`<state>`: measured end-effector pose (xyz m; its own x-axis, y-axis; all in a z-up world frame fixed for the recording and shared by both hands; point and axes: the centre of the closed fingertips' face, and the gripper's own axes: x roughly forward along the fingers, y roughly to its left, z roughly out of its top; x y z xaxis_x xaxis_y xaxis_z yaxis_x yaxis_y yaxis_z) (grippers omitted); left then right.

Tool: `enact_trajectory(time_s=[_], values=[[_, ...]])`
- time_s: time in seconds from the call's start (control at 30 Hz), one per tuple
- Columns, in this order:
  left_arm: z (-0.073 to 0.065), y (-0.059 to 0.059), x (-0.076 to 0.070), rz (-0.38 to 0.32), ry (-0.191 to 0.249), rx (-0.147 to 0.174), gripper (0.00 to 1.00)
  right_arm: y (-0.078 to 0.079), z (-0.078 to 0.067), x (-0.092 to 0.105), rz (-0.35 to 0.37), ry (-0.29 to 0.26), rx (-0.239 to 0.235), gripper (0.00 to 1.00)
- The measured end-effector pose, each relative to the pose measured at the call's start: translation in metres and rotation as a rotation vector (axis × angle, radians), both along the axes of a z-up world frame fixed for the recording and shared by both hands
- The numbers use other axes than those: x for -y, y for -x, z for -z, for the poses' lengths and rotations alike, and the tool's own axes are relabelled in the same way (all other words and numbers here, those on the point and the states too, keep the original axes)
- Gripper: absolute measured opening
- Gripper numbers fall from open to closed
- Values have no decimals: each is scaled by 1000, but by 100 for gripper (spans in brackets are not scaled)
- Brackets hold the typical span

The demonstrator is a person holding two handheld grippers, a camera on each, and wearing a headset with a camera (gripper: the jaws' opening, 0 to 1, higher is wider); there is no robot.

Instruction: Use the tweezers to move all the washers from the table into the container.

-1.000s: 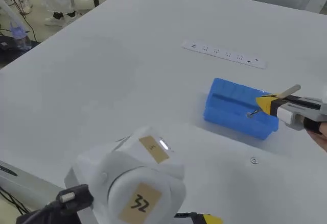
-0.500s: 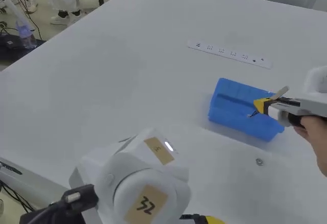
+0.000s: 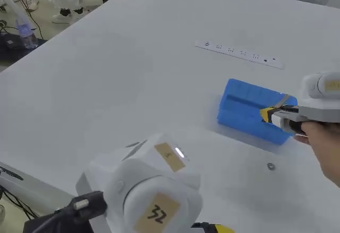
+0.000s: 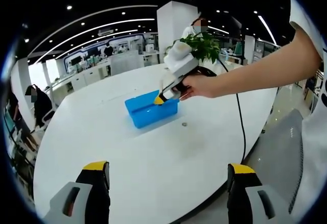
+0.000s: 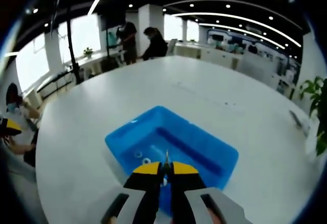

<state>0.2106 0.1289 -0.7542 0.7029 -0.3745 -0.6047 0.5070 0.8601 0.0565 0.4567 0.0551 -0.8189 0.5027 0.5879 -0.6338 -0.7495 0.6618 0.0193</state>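
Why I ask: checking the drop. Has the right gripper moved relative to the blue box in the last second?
Yes. Against the blue box, the right gripper, holding the tweezers, has moved left in the head view, further in over the box.

The tabletop (image 3: 133, 74) is smooth and white, matt with a faint sheen. The container (image 5: 204, 152) is glossy blue plastic, and light glints off its inner walls. One washer (image 3: 271, 166) looks like dull grey metal. The tweezers (image 5: 166, 157) are thin dark metal. The right gripper (image 5: 164, 169) and left gripper (image 4: 167, 167) have grey plastic fingers (image 5: 148, 169) with matt yellow caps.
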Motion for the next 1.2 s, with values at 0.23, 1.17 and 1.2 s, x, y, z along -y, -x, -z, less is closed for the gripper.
enact_trajectory(time_s=[0.23,1.17,1.2], values=[[3,1,-1,1,-5,-10,98,1,3,-4,-8,0,-1,3],[-7,3,3,7,0,20,98,51,-72,16,10,-151,117,4],[-7,3,3,9,-1,20,98,54,-74,21,14,-150,118,4]])
